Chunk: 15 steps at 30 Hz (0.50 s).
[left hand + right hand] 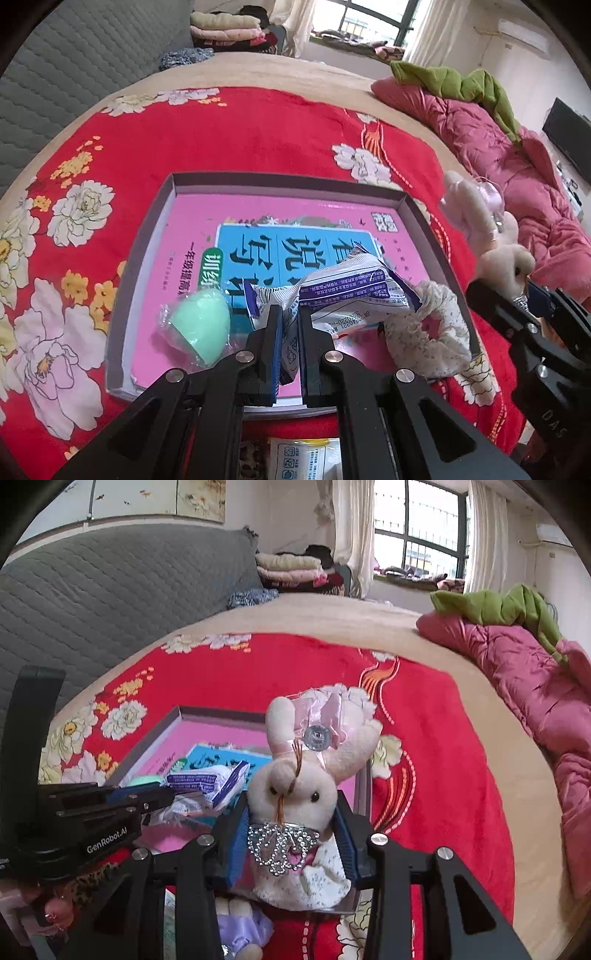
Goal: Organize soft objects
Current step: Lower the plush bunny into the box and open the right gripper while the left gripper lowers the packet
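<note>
While "GenRobot.AI" marks your left tongs, they pinch a purple-printed packet over the tray holding a pink workbook, green egg and scrunchie; your right tongs clamp the plush rabbit at centre frame.

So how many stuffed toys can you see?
2. A bunny held in the right gripper, and a purple-dressed toy partly hidden below it. More may be hidden.
</note>
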Each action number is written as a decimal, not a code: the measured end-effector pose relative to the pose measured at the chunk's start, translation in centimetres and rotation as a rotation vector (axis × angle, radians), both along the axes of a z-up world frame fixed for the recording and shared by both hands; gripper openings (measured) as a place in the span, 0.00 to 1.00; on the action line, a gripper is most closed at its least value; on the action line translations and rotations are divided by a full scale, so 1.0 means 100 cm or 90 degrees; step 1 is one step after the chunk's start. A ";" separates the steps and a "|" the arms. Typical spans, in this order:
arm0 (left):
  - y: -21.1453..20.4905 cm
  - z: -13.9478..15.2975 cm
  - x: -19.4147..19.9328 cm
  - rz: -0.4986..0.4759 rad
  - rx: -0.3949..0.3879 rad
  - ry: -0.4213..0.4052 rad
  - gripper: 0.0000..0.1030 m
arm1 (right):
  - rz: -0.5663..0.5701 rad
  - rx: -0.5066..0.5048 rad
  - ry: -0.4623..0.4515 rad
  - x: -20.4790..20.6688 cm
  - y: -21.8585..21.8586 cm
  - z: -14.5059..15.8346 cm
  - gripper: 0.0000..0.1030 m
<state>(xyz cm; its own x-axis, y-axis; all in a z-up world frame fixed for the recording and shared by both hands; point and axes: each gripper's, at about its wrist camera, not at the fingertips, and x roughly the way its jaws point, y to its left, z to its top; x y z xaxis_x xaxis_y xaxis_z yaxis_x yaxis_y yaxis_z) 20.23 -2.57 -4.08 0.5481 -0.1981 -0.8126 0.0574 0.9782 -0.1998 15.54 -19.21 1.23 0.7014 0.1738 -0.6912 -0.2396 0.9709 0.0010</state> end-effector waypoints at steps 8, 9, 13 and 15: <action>-0.001 -0.010 -0.002 0.002 -0.003 0.011 0.07 | 0.007 -0.006 0.054 0.001 0.001 -0.027 0.41; -0.001 -0.011 -0.002 0.002 -0.002 0.010 0.07 | 0.005 -0.008 0.056 0.000 0.001 -0.030 0.41; 0.001 -0.013 -0.003 0.008 0.005 0.010 0.07 | 0.003 -0.019 0.060 -0.003 0.002 -0.037 0.41; 0.001 -0.012 -0.004 0.007 0.003 0.009 0.08 | 0.009 -0.028 0.057 -0.003 0.004 -0.038 0.41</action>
<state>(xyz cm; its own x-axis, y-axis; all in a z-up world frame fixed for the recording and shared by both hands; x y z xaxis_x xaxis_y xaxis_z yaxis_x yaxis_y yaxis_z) 19.82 -2.50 -5.32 0.5389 -0.1887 -0.8210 0.0445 0.9796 -0.1960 15.19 -18.83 -2.62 0.6341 0.1518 -0.7582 -0.2540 0.9670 -0.0189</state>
